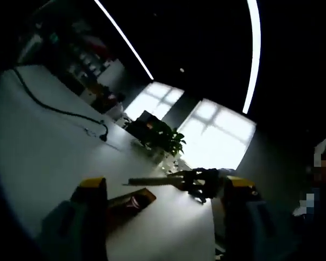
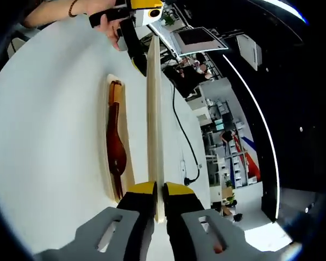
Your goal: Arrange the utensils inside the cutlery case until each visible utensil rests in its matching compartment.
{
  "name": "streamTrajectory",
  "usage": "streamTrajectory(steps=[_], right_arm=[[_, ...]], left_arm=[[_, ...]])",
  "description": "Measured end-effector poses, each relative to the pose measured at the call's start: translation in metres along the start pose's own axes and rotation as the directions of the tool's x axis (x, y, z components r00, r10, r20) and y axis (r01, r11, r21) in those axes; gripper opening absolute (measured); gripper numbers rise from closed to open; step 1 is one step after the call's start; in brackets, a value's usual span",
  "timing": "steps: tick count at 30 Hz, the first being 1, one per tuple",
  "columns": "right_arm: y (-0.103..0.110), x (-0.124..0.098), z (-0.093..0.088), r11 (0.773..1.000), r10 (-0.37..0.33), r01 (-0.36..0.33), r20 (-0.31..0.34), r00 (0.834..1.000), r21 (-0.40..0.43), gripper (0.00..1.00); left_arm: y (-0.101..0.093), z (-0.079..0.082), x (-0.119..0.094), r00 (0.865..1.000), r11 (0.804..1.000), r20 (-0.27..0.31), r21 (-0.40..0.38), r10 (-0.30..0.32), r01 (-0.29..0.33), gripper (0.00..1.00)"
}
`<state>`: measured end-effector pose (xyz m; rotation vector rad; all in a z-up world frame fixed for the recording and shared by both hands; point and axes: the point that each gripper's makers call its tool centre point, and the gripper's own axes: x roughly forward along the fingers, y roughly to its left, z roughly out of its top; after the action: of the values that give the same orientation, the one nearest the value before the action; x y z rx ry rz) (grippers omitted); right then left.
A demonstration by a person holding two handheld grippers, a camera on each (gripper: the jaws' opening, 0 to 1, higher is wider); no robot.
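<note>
Case lid [image 2: 154,125] edge-on, long axis ahead, clamped by right jaws; left jaws apart.

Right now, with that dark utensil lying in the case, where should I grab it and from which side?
Take the dark utensil by its slender end, probably from above, jaws across its narrow width. It lies flat in the shallow case, and the wooden board held by the right gripper stands along one side, so approach over the open table side.

Pale wooden case [image 2: 155,109], dark reddish-brown utensil [image 2: 115,144], white table [image 2: 49,136], black cable [image 2: 182,130], yellow-tipped black right gripper [image 2: 158,191].
</note>
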<state>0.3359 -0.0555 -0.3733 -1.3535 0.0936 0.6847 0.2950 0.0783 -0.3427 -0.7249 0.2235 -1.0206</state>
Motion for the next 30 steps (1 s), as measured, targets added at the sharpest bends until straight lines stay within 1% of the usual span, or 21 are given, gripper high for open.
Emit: streamTrajectory(steps=[1,2,3,5,8,10,12,14,16,20,23,26,30], right_arm=[[0.001,0.000,0.000,1.000,-0.012,0.012,-0.004,1.000,-0.014,0.03],[0.002,0.000,0.000,1.000,-0.017,0.017,-0.008,1.000,-0.018,0.03],[0.003,0.000,0.000,1.000,-0.025,0.025,-0.011,1.000,-0.016,0.03],[0.005,0.001,0.001,0.999,-0.042,0.041,-0.011,0.999,-0.016,0.03],[0.006,0.001,0.002,0.996,-0.090,0.090,-0.020,0.996,-0.030,0.03],[0.006,0.000,0.005,0.992,-0.120,0.119,-0.021,0.993,-0.041,0.03],[0.006,-0.002,0.006,0.989,-0.143,0.142,-0.022,0.989,-0.046,0.03],[0.007,-0.003,0.007,0.987,-0.158,0.157,-0.016,0.987,-0.046,0.03],[0.006,-0.004,0.007,0.981,-0.184,0.182,-0.021,0.983,-0.067,0.03],[0.012,-0.004,0.003,0.977,-0.198,0.196,-0.021,0.980,-0.079,0.03],[0.017,-0.003,0.002,0.978,-0.195,0.193,-0.014,0.981,-0.081,0.04],[0.023,0.001,0.002,0.982,-0.173,0.172,-0.006,0.985,-0.078,0.04],[0.028,0.004,0.003,0.980,-0.166,0.165,-0.004,0.986,-0.114,0.05]], left_arm=[[-0.001,-0.001,0.000,1.000,1.000,0.001,0.000,-0.004,0.004,0.88],[-0.003,-0.001,0.000,1.000,1.000,0.005,0.017,-0.013,0.013,0.85],[-0.003,-0.004,0.000,1.000,0.999,-0.004,0.033,-0.013,0.013,0.80],[0.002,-0.008,0.001,1.000,0.999,-0.017,0.054,0.006,-0.005,0.74],[0.010,-0.011,0.001,0.999,0.996,-0.025,0.079,0.038,-0.036,0.65],[0.014,-0.009,0.000,0.998,0.994,-0.020,0.094,0.056,-0.054,0.60],[0.017,-0.007,-0.003,0.998,0.992,-0.004,0.108,0.066,-0.065,0.51],[0.018,-0.005,-0.004,0.998,0.993,0.007,0.103,0.064,-0.064,0.50],[0.017,-0.006,-0.003,0.998,0.993,0.011,0.098,0.058,-0.059,0.50],[0.018,-0.010,-0.002,0.998,0.991,-0.005,0.120,0.067,-0.066,0.50],[0.019,-0.011,-0.002,0.998,0.989,-0.010,0.129,0.067,-0.066,0.50],[0.021,-0.012,-0.003,0.997,0.989,-0.016,0.133,0.071,-0.069,0.50],[0.023,-0.013,-0.004,0.997,0.987,-0.023,0.146,0.073,-0.068,0.50]])
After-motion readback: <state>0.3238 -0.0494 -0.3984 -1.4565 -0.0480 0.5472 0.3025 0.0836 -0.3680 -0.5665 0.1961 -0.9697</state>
